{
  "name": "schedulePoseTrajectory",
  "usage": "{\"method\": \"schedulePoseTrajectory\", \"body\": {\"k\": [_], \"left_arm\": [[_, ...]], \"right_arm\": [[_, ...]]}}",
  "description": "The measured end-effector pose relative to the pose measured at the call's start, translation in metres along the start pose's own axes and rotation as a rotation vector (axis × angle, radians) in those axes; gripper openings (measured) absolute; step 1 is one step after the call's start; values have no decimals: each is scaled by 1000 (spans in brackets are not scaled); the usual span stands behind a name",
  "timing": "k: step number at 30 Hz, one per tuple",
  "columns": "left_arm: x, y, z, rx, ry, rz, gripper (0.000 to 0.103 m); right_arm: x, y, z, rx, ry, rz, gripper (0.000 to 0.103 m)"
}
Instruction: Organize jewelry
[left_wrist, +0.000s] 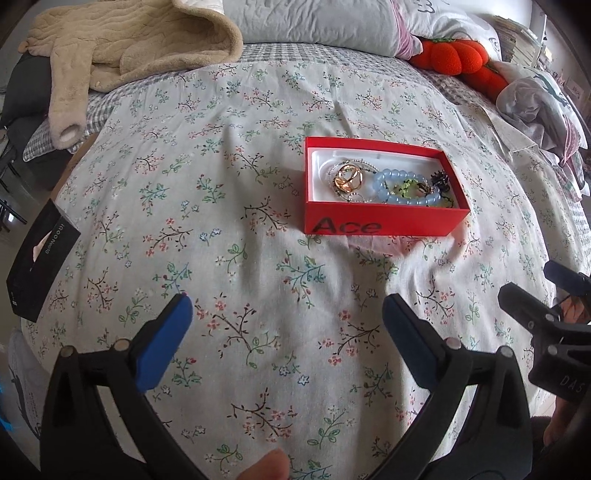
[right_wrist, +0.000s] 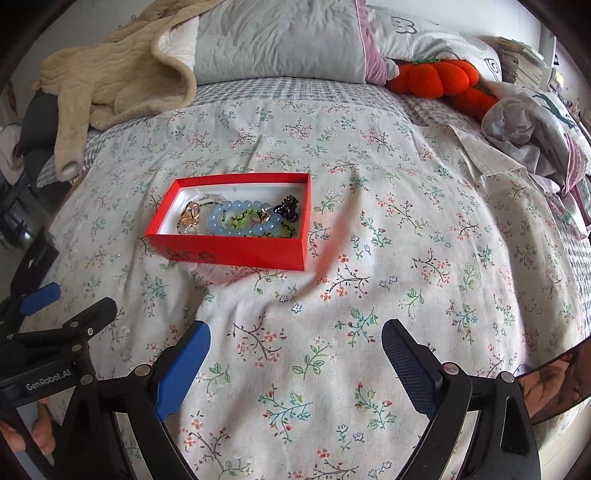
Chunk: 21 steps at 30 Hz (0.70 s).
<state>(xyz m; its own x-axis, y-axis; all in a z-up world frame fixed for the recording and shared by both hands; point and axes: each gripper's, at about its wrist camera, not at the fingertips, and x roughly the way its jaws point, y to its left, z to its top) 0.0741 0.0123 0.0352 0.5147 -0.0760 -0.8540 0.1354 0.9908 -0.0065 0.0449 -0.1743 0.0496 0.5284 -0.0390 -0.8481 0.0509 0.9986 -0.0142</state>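
The red box (left_wrist: 384, 218) is sitting on the flowered bedspread (left_wrist: 236, 206) with its long axis running across both views, and the jewelry (left_wrist: 388, 182) is lying heaped inside it, a blue bead bracelet (right_wrist: 236, 221) in the middle. Both tools are hanging spread wide with nothing between their pads, the left tool (left_wrist: 288, 314) having the box ahead and to its right, the right tool (right_wrist: 295, 339) having it ahead and to its left. Neither looks clearly nearer, so either could be reaching in next.
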Motion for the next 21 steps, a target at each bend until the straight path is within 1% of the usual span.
{"method": "schedulePoseTrajectory", "body": {"k": [3, 7, 10, 15, 21], "left_arm": [[-2, -4, -3, 21, -15, 18, 102], [-1, -7, -5, 41, -18, 30, 102], [1, -10, -6, 60, -19, 43, 102], [5, -11, -5, 57, -4, 35, 102], [4, -17, -6, 69, -7, 32, 102]], "right_arm": [[-3, 4, -3, -16, -12, -8, 95], [0, 5, -6, -12, 0, -18, 95], [1, 6, -5, -21, -10, -28, 95], [3, 4, -2, -38, -21, -59, 95], [7, 1, -2, -27, -8, -58, 95]]}}
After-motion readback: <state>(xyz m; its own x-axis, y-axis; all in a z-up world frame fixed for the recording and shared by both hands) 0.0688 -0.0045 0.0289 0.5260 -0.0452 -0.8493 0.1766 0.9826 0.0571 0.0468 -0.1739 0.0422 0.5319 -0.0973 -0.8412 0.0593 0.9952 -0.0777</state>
